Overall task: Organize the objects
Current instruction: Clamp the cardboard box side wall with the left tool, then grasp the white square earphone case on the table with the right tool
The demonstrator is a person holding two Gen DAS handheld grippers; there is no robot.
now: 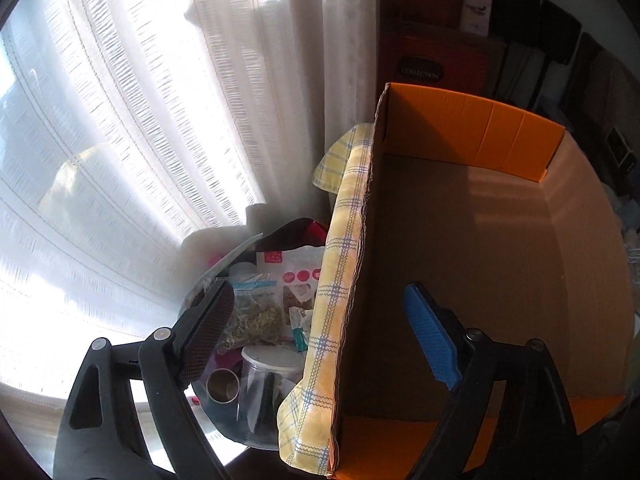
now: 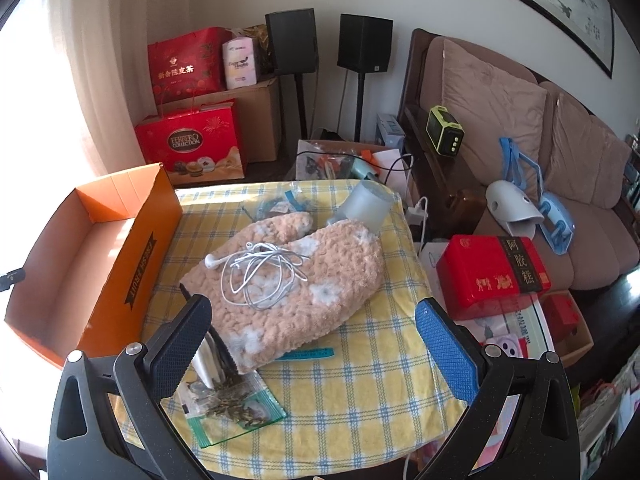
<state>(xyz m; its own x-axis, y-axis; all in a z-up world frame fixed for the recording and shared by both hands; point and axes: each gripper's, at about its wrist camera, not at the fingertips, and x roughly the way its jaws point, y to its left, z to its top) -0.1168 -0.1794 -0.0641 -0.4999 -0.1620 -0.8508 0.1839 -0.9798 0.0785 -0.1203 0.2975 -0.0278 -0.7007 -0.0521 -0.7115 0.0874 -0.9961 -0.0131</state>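
Left tongs (image 1: pixel 320 336) spread wide, gripping nothing, straddling the near wall of the orange cardboard box (image 1: pixel 472 240): black pad outside, blue pad inside over the bare brown floor. Box standing on the bench, its wall touching the hanging edge of the yellow checked cloth (image 1: pixel 340 272). Below the bench edge, beside the sheer curtain (image 1: pixel 140 140): a zip bag of dried herbs (image 1: pixel 256 316), a clear jar with a white lid (image 1: pixel 268 384), a white snack pouch (image 1: pixel 296 280).

Right tongs (image 2: pixel 316 348) likewise spread wide and gripping nothing, hovering over the near part of the bench (image 2: pixel 360 392). Between the pads, a fuzzy beige hot-water-bottle cover (image 2: pixel 304 280) lying on the cloth, with tangled white earphones (image 2: pixel 260 268) resting on top. Frosted plastic cup (image 2: pixel 368 204) tipped on its side at the cover's far end, touching it. Zip bag of dried tea leaves (image 2: pixel 236 404) flat on the cloth near the black pad, partly under a white object whose identity cannot be told. Blue strip (image 2: pixel 308 354) just beside the cover's near edge. Clear packet with blue trim (image 2: pixel 280 204) at the far edge of the bench.

Orange box on the left side of the bench in this view, "FRESH FRUIT" printed on its side. Red tin (image 2: pixel 492 276) to the right of the bench, brown sofa (image 2: pixel 520 120) behind it. Ferrero gift box (image 2: pixel 192 144) on the floor against the far wall.
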